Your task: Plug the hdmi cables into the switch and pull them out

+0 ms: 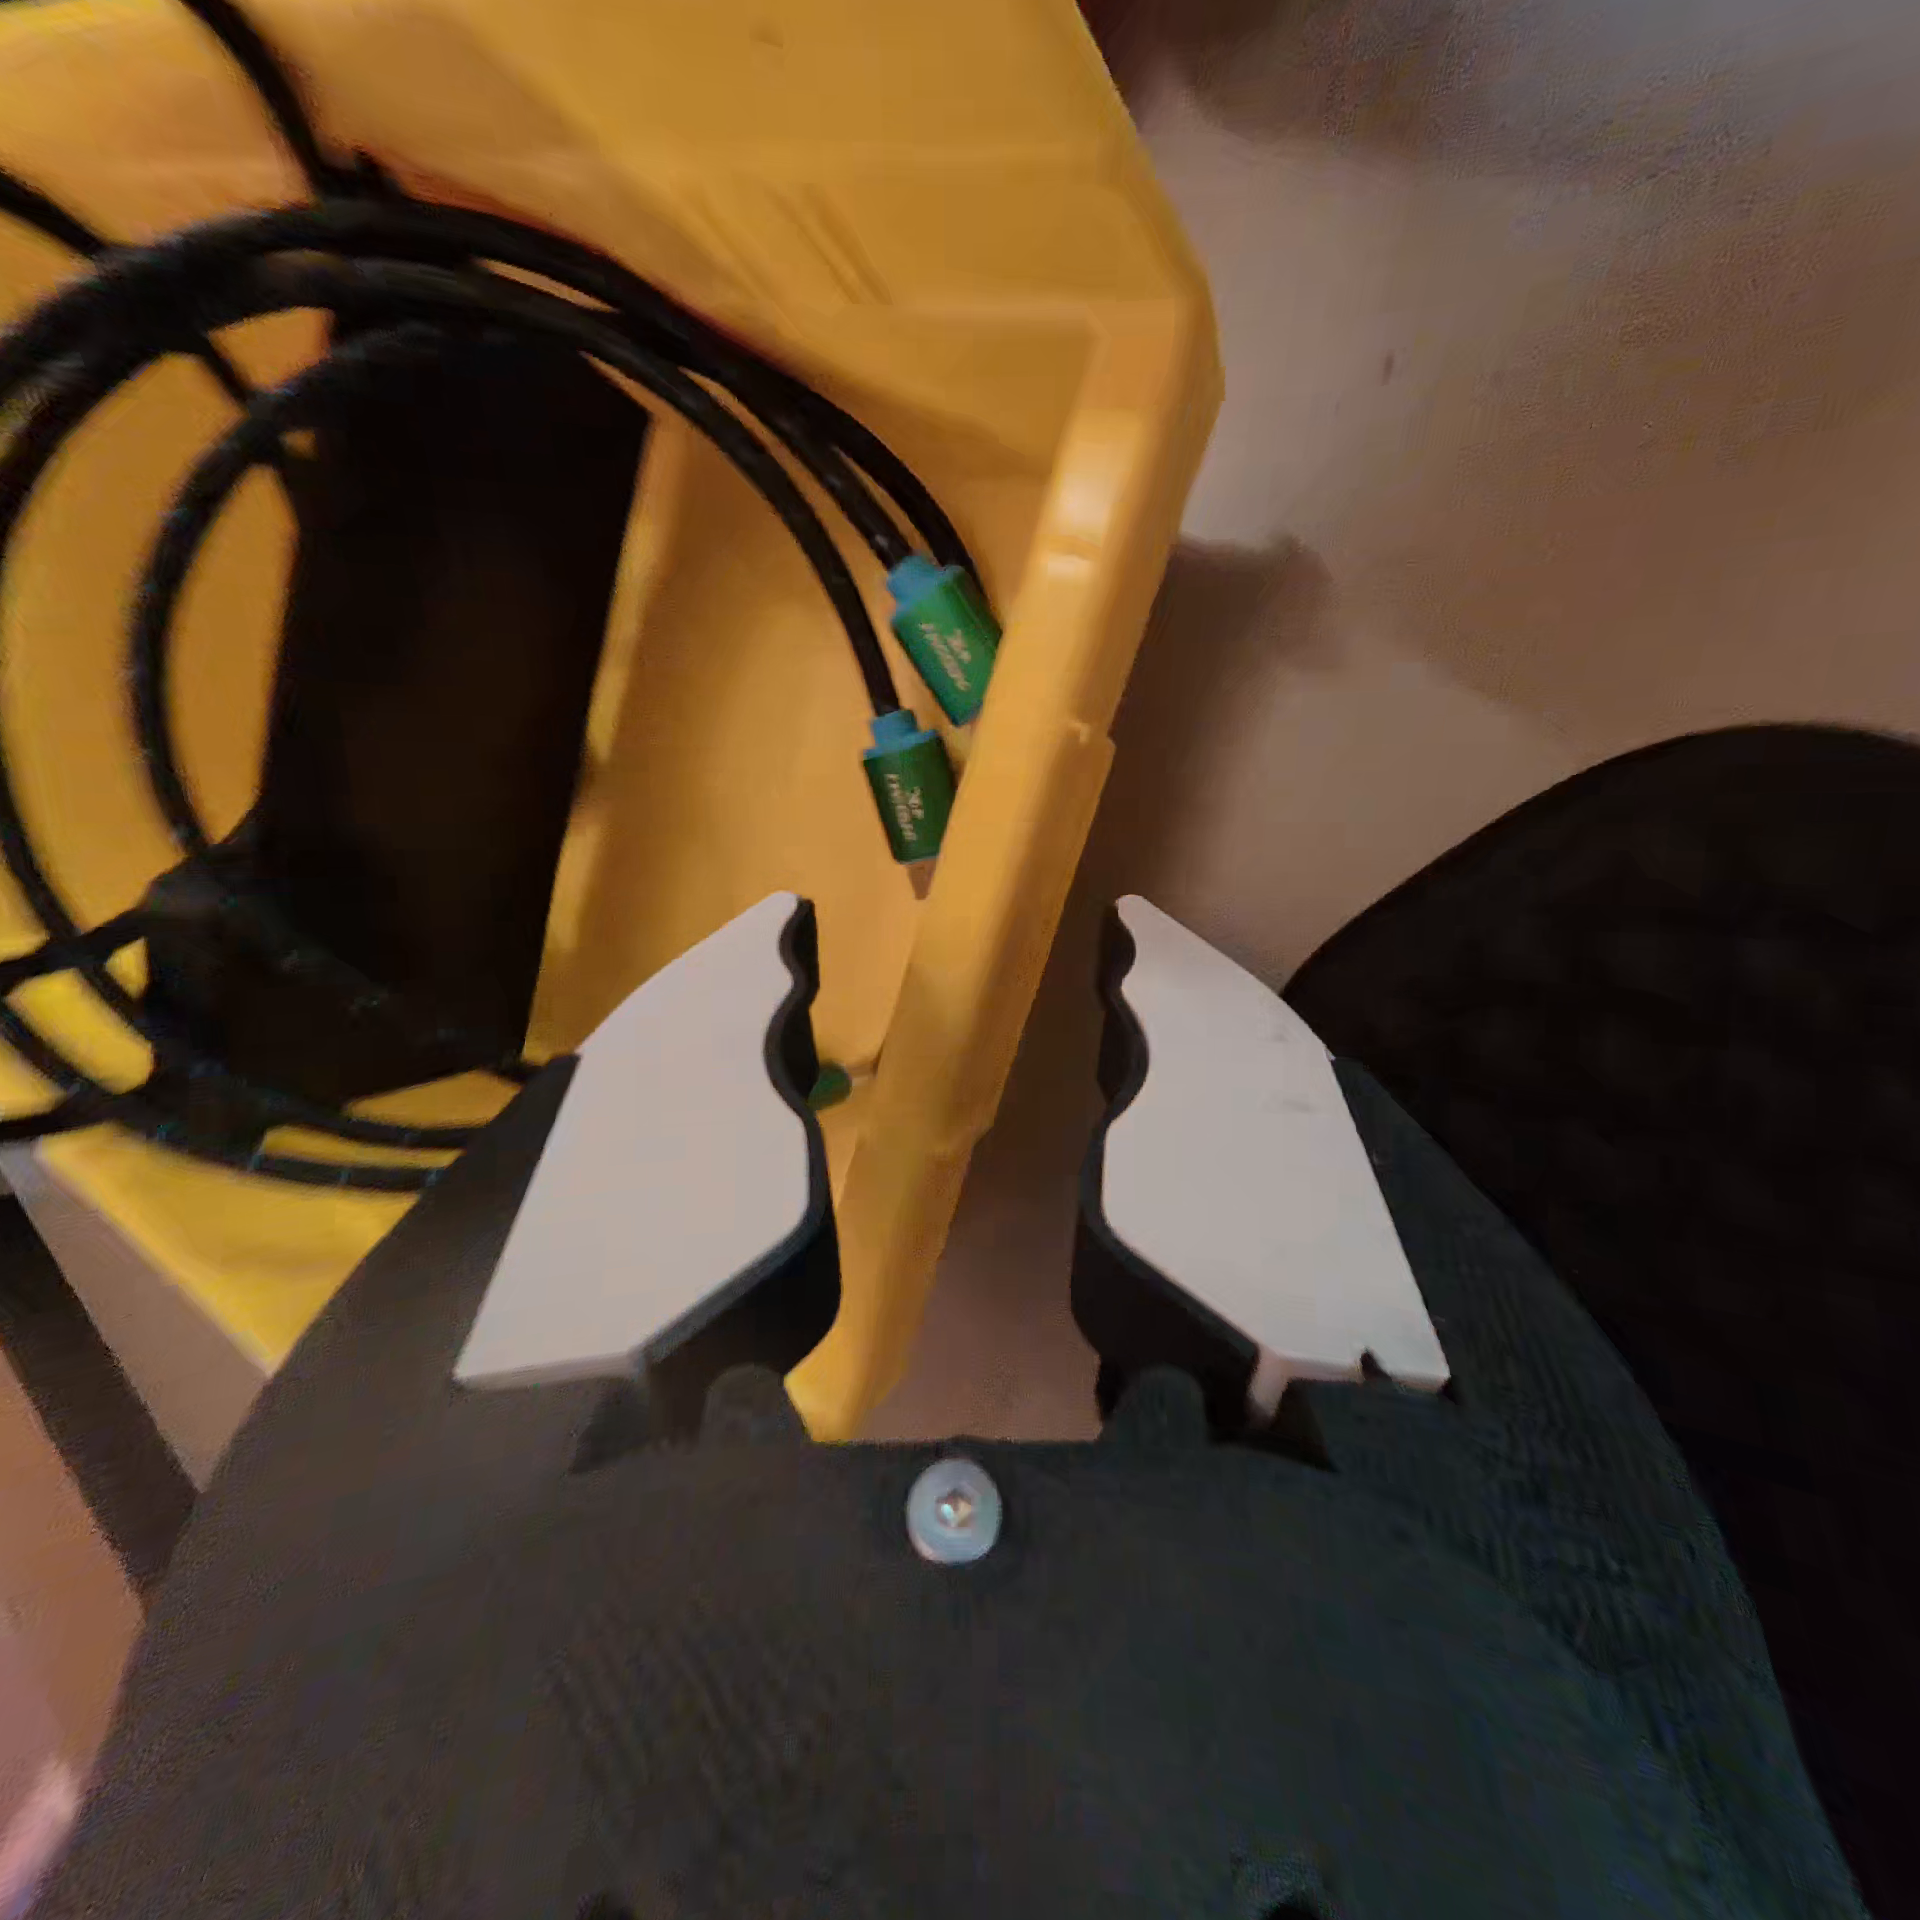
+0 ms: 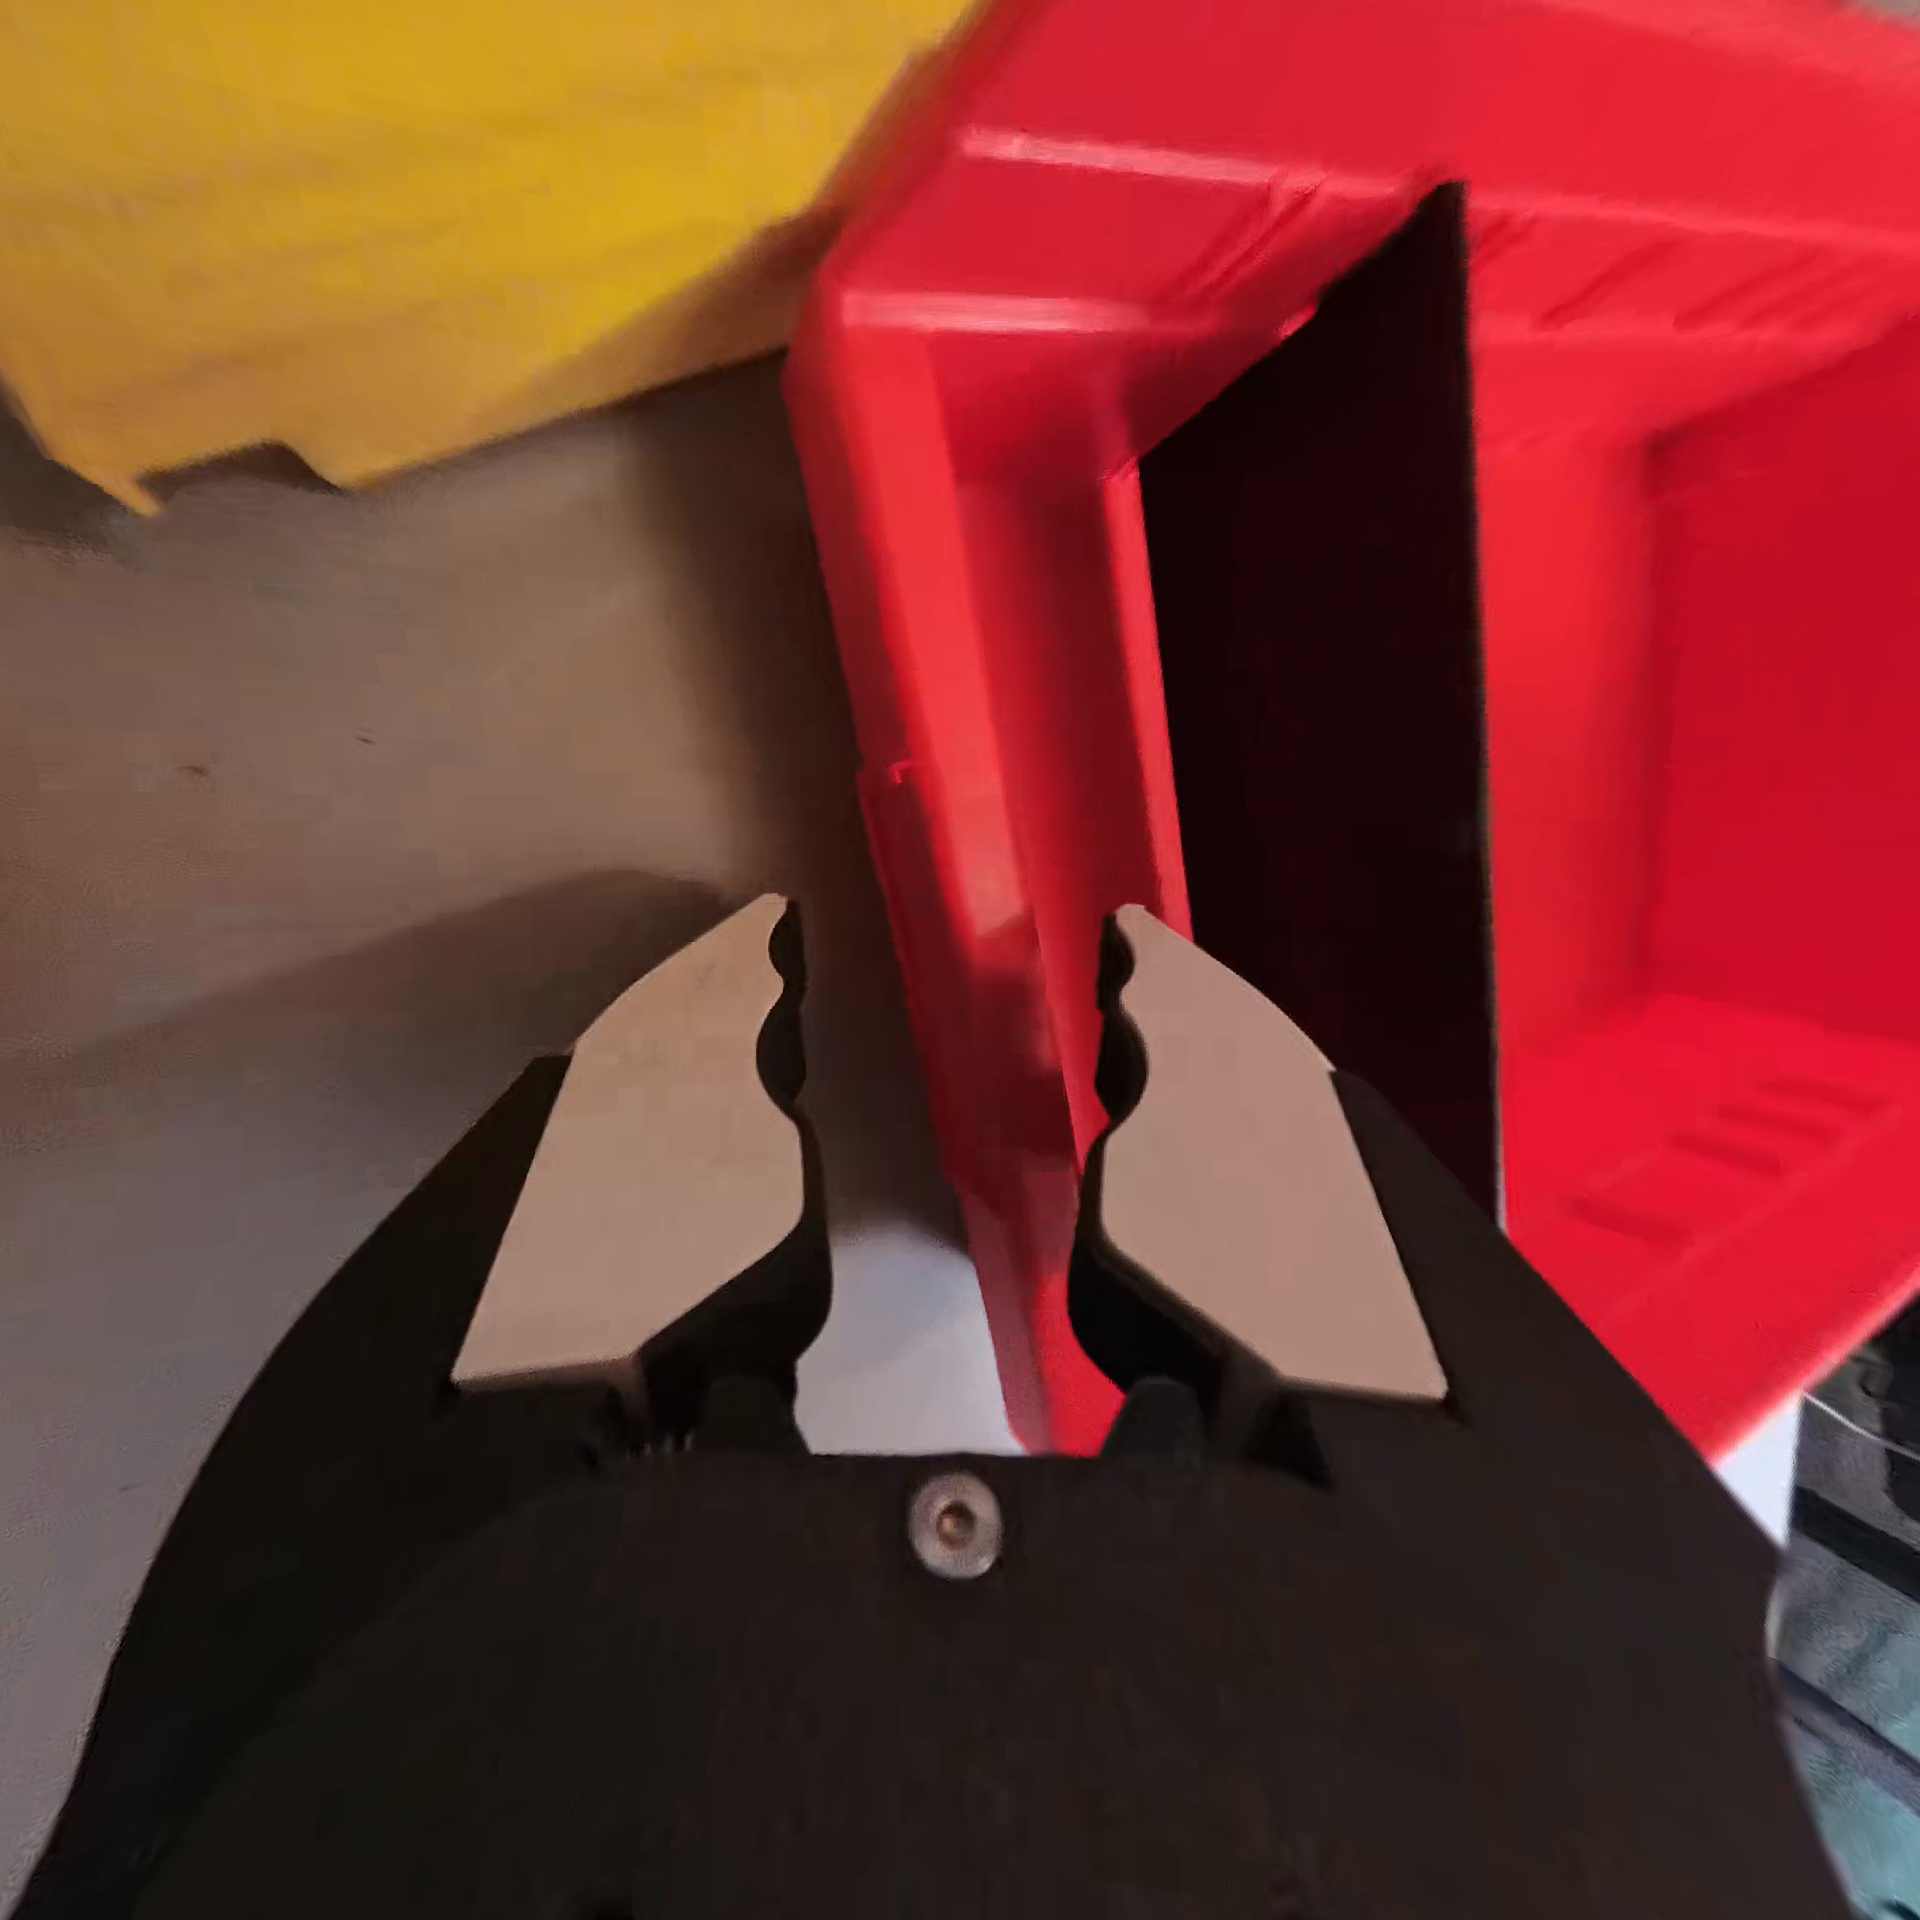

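Yellow bin point(image 1: 935, 312): holds the coiled black HDMI cables point(image 1: 436, 312); two green plugs point(image 1: 940, 649) lie against its near wall, and a dark block sits under the coils, maybe the switch, though I can't tell through the blur.

Left gripper point(image 1: 956, 914): fingers spread, gripping nothing, straddling the yellow bin's rim, one finger inside and one outside.

Red bin point(image 2: 1766, 727): only a dark panel shows standing inside it; no cable is visible there.

Right gripper point(image 2: 951, 920): fingers apart and empty, with the red bin's wall running up between them.

Table point(image 2: 312, 727): bare grey surface between the two bins.

Snag risk: closing the left fingers now would likely pinch the bin wall instead of a plug.

Tangle risk: the loops overlap, so I'd guess lifting one plug drags the whole coil along.

Reach risk: the plugs lie tight to the wall, leaving little room for a finger behind them.

Blur risk: both views smear, so aim may be off.
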### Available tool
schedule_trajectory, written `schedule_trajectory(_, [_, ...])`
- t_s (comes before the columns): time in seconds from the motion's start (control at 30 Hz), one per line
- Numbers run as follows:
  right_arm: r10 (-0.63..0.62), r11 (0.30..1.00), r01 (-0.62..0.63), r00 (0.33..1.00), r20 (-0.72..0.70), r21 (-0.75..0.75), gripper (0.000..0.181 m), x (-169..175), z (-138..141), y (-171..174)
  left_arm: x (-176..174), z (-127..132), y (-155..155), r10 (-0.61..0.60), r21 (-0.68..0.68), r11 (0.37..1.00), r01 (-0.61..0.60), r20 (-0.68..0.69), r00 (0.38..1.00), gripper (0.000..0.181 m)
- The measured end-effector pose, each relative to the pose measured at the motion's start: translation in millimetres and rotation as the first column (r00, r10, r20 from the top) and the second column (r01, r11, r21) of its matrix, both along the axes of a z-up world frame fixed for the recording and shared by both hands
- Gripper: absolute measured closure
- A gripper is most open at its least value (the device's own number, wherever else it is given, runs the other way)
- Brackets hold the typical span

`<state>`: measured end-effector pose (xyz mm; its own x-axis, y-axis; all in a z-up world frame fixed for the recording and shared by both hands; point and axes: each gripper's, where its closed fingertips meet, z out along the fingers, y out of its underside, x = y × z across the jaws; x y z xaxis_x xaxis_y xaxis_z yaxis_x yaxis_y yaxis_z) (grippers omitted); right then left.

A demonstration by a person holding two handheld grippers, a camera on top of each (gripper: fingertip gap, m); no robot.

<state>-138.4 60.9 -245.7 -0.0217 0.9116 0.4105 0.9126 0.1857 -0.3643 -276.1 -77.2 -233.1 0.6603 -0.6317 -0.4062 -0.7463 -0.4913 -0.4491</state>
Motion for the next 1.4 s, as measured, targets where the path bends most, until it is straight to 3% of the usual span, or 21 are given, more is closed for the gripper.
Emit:
schedule_trajectory(0.03, [0.001,1.000,-0.002,0.999,0.042,0.016,0.139,0,-7,6,1,-11,4,-0.028,-0.044,0.999,0.026,-0.053,0.998,0.127])
schedule_trajectory(0.1, [0.022,1.000,-0.023,0.998,0.059,0.014,0.151,0,-13,7,0,-27,12,-0.075,-0.094,0.993,0.065,-0.111,0.991,0.137])
schedule_trajectory(0.2, [-0.040,0.999,0.042,0.998,0.050,-0.032,0.151,17,-10,-1,7,-38,17,-0.121,-0.119,0.986,0.114,-0.058,0.991,0.148])
schedule_trajectory(0.57, [-0.189,0.982,0.188,0.981,0.046,0.014,0.149,161,-10,-12,-1,-37,44,-0.038,-0.048,0.998,0.036,-0.042,0.998,0.148])
schedule_trajectory(0.93, [-0.311,0.951,0.309,0.943,0.117,0.031,0.152,250,-11,59,-27,-37,85,0.020,-0.022,1.000,-0.021,-0.055,0.998,0.148])
schedule_trajectory(1.1, [-0.485,0.872,0.475,0.871,0.083,0.115,0.147,268,-7,103,-46,-36,111,0.040,0.018,0.999,-0.039,-0.071,0.997,0.147])
schedule_trajectory(1.17, [-0.567,0.812,0.559,0.824,-0.001,0.169,0.145,267,3,112,-56,-34,121,0.078,0.059,0.996,-0.074,-0.078,0.994,0.145])
schedule_trajectory(1.27, [-0.569,0.777,0.619,0.768,-0.294,0.115,0.142,237,34,106,-57,-23,121,0.094,0.091,0.991,-0.094,0.004,0.996,0.141])
schedule_trajectory(1.4, [-0.473,0.836,0.534,0.591,-0.654,-0.123,0.144,189,68,83,-59,19,118,0.096,0.183,0.975,-0.125,0.160,0.983,0.141])
